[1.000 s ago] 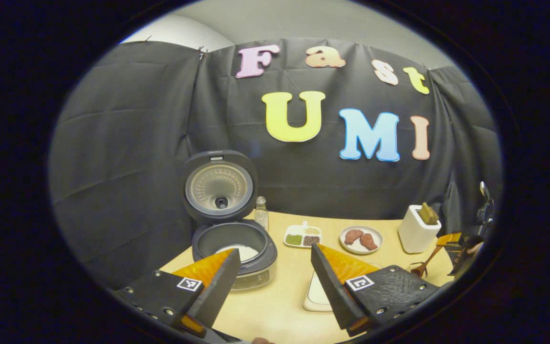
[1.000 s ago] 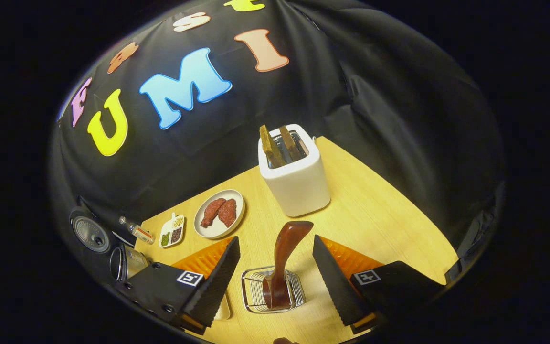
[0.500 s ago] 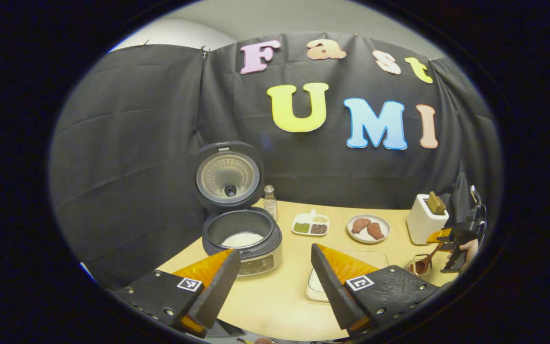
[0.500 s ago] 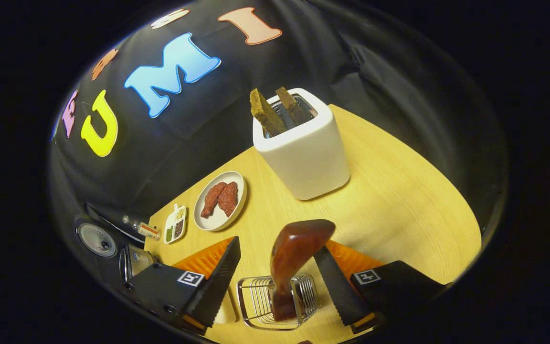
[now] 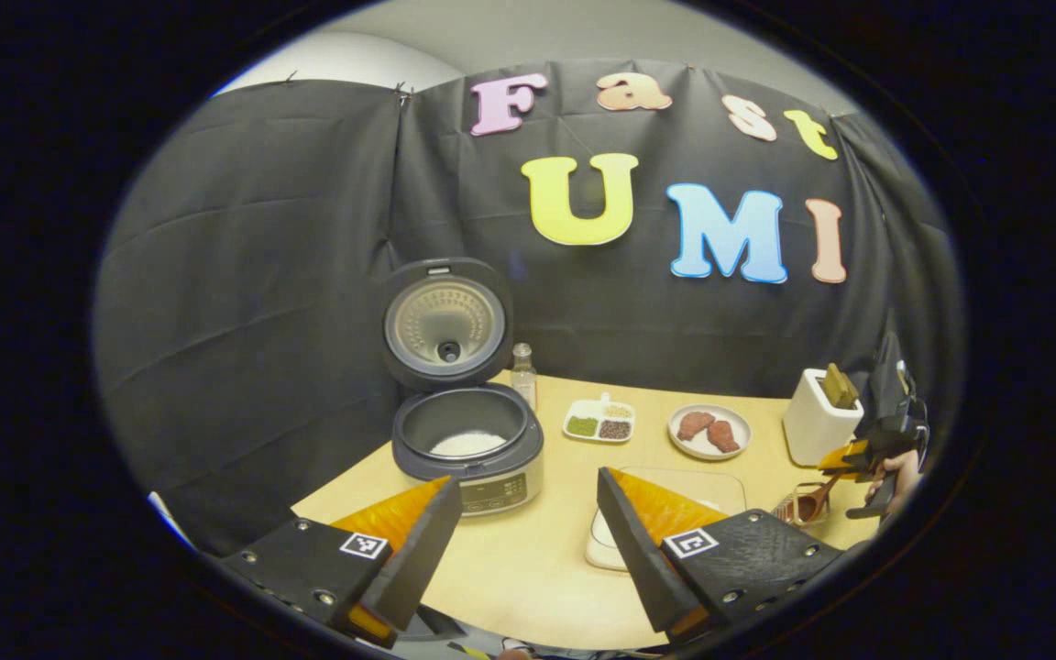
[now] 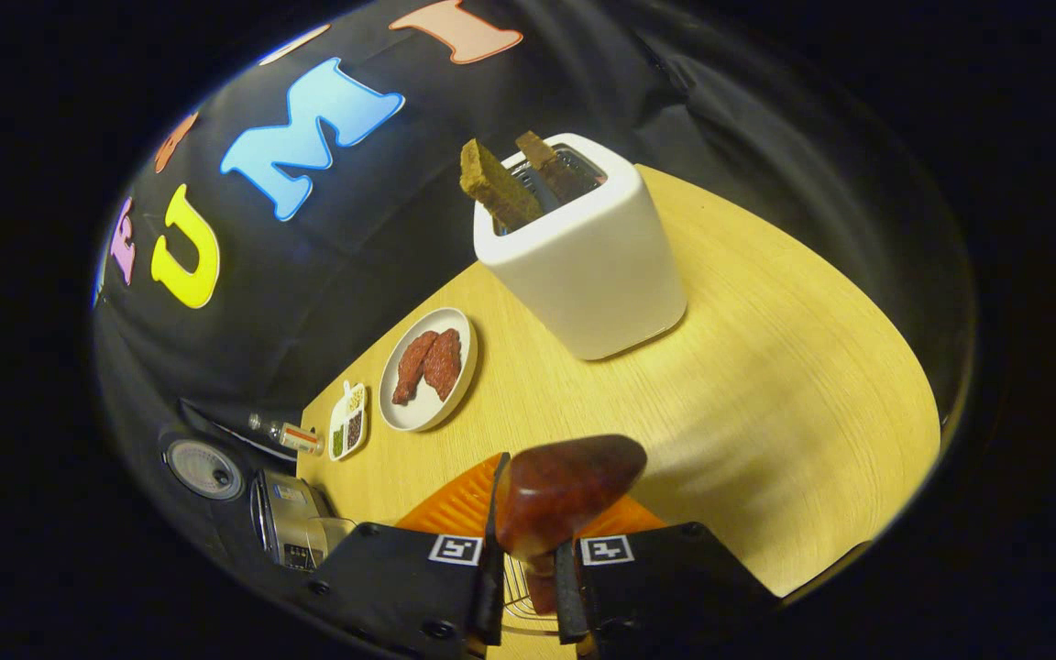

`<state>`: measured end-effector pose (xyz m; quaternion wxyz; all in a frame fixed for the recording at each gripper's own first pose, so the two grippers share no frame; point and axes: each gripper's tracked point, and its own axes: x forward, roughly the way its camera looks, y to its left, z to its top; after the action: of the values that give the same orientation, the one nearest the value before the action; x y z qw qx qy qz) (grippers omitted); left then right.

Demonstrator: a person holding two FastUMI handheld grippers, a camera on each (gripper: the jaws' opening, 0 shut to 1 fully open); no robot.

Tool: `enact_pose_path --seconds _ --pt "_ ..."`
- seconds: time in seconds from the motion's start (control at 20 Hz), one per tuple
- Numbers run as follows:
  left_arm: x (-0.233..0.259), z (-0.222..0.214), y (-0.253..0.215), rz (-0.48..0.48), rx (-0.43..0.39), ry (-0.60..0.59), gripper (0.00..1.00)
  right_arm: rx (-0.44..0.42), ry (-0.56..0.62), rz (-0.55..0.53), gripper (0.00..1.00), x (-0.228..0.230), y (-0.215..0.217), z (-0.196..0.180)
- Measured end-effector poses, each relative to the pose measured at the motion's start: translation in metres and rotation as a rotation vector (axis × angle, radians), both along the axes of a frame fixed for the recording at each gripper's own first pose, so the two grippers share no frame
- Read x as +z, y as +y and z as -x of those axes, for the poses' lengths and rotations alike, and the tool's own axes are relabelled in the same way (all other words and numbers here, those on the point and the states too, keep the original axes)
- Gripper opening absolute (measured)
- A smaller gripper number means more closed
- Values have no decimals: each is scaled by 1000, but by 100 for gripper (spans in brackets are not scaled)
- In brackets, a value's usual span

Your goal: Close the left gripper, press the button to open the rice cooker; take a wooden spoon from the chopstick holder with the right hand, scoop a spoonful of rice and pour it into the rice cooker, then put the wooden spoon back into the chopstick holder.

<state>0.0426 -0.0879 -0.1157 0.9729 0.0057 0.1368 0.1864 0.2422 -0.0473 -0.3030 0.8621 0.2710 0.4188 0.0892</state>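
The rice cooker stands open on the table, lid upright, with white rice in its pot. My left gripper hovers open in front of it, holding nothing. My right gripper is shut on the handle of the dark wooden spoon, which stands in the wire chopstick holder. The left gripper view shows that right gripper in a hand at the far right, over the wire holder and spoon.
A white toaster with two brown slices stands just beyond the spoon. A plate of meat, a divided dish of beans and a small bottle lie toward the cooker. A shallow pale tray sits mid-table.
My right gripper dropped toward the wire holder and shut on the spoon's handle. My left gripper drew back from the cooker, staying open.
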Motion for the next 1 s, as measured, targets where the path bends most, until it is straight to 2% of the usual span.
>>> enact_pose_path --seconds 0.15,0.35,0.6,0.7,0.75,0.8,1.0 --pt "1 -18 -4 -5 -53 -2 93 -6 -56 -9 20 24 -3 7" --pt "10 -38 -11 -42 -144 -30 93 -26 -141 45 20 58 -10 17" --pt "2 -44 -6 -30 -254 -32 93 -100 -217 119 20 106 -25 38" --pt "-2 -49 3 -7 -279 -33 93 -147 -237 139 20 121 -36 47" --pt "-4 -50 9 3 -290 -31 92 -174 -244 149 17 128 -41 52" --pt "-6 -51 16 11 -299 -31 93 -197 -247 154 20 133 -43 58" --pt "-5 -60 44 27 -326 -34 93 -276 -267 179 20 152 -52 86"
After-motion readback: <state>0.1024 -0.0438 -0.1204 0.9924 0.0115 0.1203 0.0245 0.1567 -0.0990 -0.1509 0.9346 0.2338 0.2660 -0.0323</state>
